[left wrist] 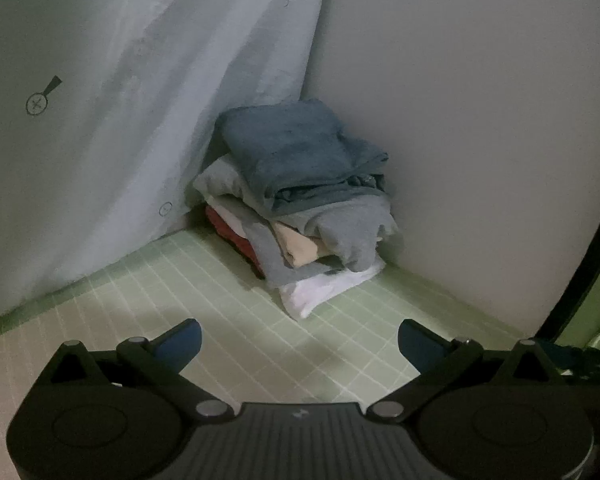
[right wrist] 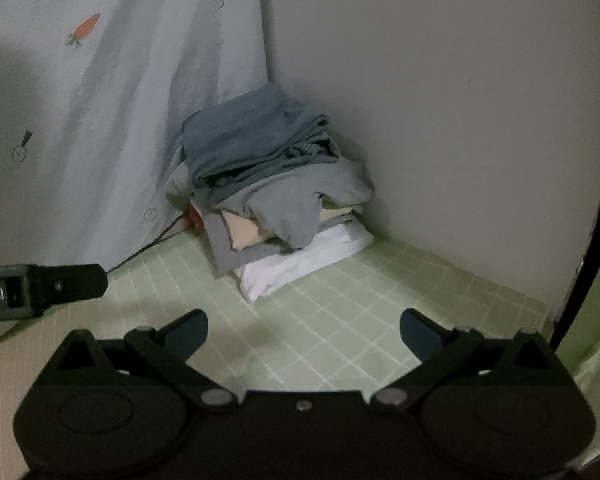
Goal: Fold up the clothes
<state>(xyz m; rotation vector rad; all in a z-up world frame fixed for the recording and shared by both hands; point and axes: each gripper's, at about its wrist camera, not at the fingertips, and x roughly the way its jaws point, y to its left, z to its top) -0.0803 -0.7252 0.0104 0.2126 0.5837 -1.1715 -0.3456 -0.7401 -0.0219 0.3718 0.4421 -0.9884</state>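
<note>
Left hand-held gripper and right hand-held gripper both spread wide, holding nothing, above green checked sheet; stack of folded clothes sits well ahead in the wall corner.

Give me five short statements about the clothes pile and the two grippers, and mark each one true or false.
1. The folded blue-grey towel-like cloth lies on top of the stack of folded clothes. True.
2. The white folded garment sits at the top of the stack. False: it is at the bottom, on the green checked sheet.
3. The left gripper is clamped on a garment. False: its jaws stand open with nothing between them.
4. The right gripper is open and empty. True.
5. The stack sits in the corner between the pale carrot-print curtain and the plain off-white wall. True.
</note>
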